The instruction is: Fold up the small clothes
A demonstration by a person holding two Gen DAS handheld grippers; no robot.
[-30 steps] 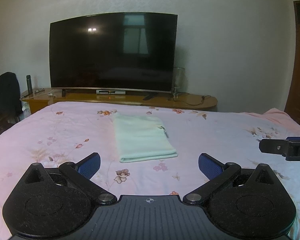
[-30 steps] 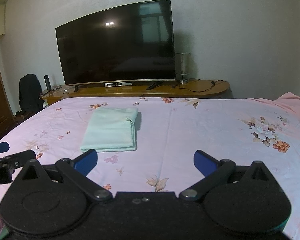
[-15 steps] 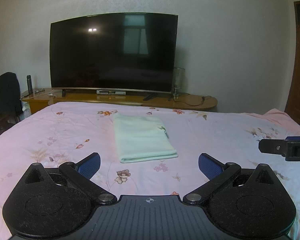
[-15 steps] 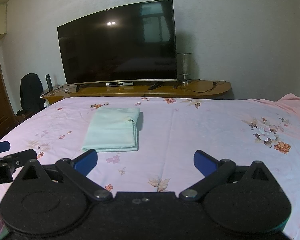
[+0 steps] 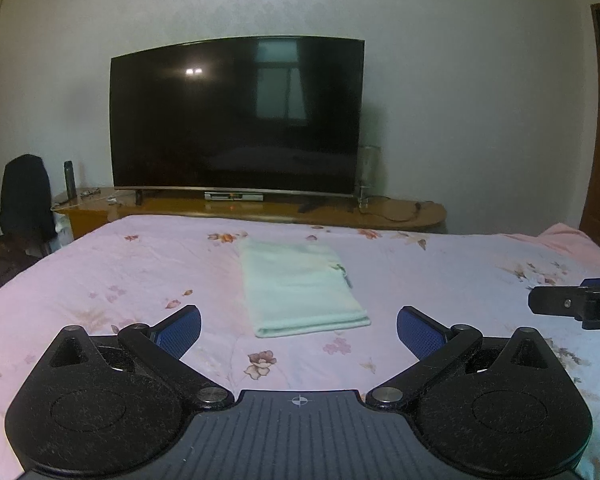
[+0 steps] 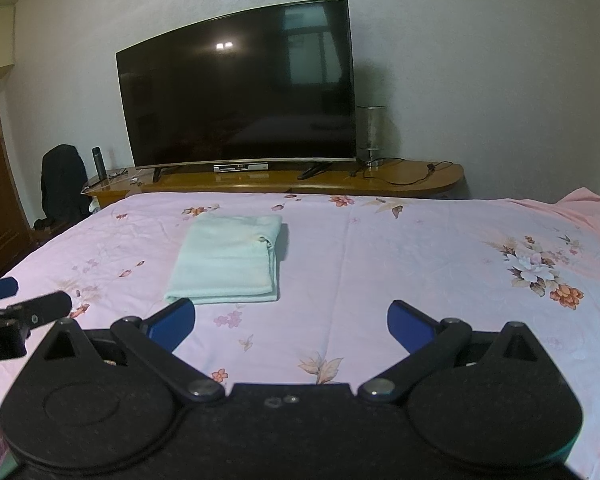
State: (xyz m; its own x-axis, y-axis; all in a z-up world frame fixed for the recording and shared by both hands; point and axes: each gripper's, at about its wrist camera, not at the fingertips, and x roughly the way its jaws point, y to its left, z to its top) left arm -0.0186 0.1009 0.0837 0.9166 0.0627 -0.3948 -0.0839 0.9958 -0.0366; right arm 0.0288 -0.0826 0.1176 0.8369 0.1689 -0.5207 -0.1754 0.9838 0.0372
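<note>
Both cameras have drawn back and tipped up a little since a second ago, so the folded mint-green cloth (image 5: 302, 286) sits slightly lower in each view; the cloth itself has not shifted on the pink floral bedspread (image 5: 132, 268). It lies flat as a neat rectangle towards the far side of the bed, in front of the dark curved television (image 5: 236, 120) on its wooden stand (image 5: 400, 216).

From the left wrist view, the left gripper (image 5: 299, 326) has its blue-padded fingers spread wide, holding nothing, short of the cloth's near edge. From the right wrist view, the right gripper (image 6: 291, 318) is likewise spread and holding nothing, with the cloth (image 6: 228, 260) ahead and to its left.

Each gripper shows only partly in the other's view, cut by the frame edge. A small dark mark at the cloth's right edge is too small to identify. What the dark shape (image 5: 26, 200) at far left is cannot be told.
</note>
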